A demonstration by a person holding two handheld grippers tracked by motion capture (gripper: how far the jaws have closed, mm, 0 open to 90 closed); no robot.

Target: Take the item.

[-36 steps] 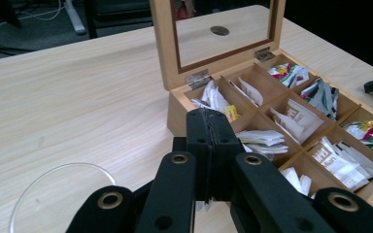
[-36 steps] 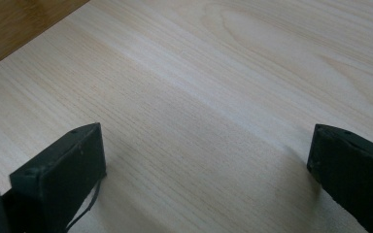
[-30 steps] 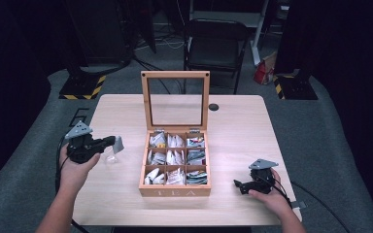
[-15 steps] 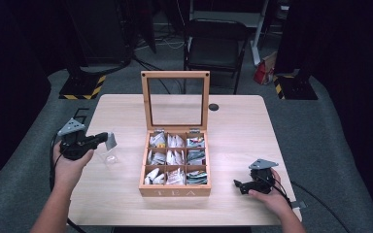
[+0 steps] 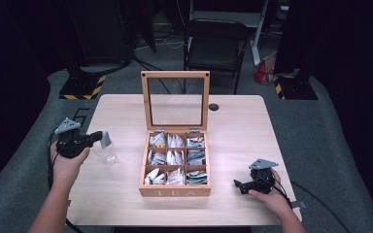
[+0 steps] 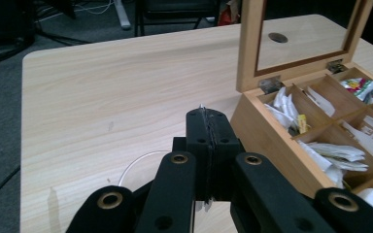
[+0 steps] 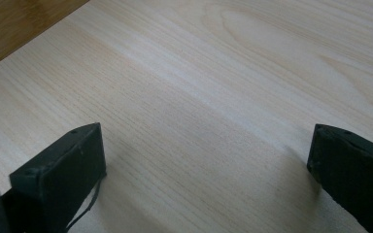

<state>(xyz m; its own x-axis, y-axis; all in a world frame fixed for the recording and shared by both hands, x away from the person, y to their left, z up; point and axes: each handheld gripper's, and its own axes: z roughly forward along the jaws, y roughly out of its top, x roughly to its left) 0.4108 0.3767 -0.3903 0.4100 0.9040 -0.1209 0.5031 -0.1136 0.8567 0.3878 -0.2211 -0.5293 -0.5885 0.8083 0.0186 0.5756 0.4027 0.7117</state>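
The left claw (image 5: 98, 138) pinches a tea bag (image 5: 106, 140) above a clear glass (image 5: 108, 155) on the worktop (image 5: 126, 111) — left of the tea box (image 5: 175, 190); the right claw (image 5: 237, 185) rests spread.

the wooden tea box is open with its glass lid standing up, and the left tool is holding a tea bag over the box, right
Not quite. The wooden tea box is open with its glass-paned lid upright, and the left tool is shut on a small pale tea bag. But it holds the bag to the left of the box, above a clear glass cup on the table, as the high view shows.
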